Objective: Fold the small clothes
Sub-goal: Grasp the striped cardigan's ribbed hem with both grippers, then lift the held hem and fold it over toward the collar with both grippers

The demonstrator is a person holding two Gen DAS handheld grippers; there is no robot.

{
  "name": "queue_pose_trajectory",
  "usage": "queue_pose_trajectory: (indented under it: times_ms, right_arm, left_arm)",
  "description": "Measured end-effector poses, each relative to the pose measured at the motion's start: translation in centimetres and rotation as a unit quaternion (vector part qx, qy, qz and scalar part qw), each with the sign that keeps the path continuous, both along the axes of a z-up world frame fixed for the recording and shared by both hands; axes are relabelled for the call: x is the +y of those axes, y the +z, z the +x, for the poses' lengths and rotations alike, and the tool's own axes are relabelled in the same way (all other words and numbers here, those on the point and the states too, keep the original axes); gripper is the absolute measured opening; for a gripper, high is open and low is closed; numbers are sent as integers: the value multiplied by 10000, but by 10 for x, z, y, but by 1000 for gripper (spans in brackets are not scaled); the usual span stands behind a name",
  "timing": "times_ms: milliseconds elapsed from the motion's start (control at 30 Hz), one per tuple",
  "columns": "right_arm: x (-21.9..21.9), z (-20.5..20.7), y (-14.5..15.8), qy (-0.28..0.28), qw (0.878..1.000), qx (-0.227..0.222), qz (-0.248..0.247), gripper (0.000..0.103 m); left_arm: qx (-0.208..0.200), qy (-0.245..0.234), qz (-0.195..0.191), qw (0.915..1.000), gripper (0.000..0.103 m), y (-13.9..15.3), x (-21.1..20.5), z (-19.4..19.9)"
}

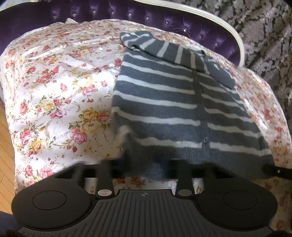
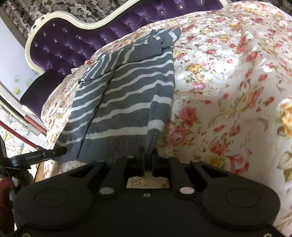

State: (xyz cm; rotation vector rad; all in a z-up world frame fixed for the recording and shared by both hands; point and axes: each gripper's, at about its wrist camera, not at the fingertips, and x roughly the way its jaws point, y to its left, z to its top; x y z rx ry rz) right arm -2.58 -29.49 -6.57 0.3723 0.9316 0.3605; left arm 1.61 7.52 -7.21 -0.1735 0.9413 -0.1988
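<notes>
grey and white striped cardigan [image 1: 160, 102] lies flat on a floral bedspread [image 1: 54, 102]; left gripper [image 1: 140, 164] and right gripper [image 2: 148, 160] each pinch its ribbed bottom hem at opposite corners

A home bedroom: floral rose-printed bedspread [image 1: 54, 102], tufted purple velvet headboard with white frame [image 1: 127, 14] at twelve o'clock, damask wallpaper [image 1: 264, 27].

Matte black left claw [image 1: 144, 164], ribbed base, round silver pivot pins; right claw [image 2: 148, 160] apparently alike.
</notes>
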Motion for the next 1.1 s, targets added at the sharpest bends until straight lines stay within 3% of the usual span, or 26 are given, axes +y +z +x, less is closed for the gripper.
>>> queue_pose_trajectory:
  times_ms: [267,533,833,1100]
  right_arm:
    - [-7,3,8,-15,9983,-162,565,13]
    - [-10,16,41,-13,9942,-727,795,13]
    - [-13,46,76,-52,9871,-1320,904,13]
    - [-11,95,92,-223,9808,-1700,926,13]
  left_arm:
    - [-282,189,-316,9989,10,16,10,-5]
    - [-718,99,-496,9961,10,55,12,9]
    - [-1126,16,-623,9917,10,90,9,46]
    - [-1229,31,-730,9897,10,110,6,101]
